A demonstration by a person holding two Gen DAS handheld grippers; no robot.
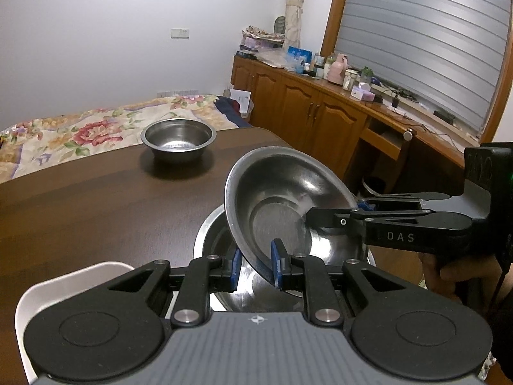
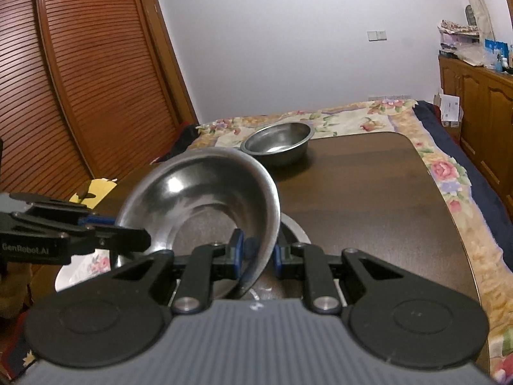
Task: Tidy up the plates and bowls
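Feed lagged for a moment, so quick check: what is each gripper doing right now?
Left gripper: closed on the rim of the tilted steel bowl.
Right gripper: closed on the same bowl's rim, at another spot.

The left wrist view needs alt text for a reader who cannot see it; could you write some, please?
Two tools, left tool and right tool, pinch the rim of a tilted steel bowl over another bowl on a dark wooden table. A third steel bowl stands farther back.
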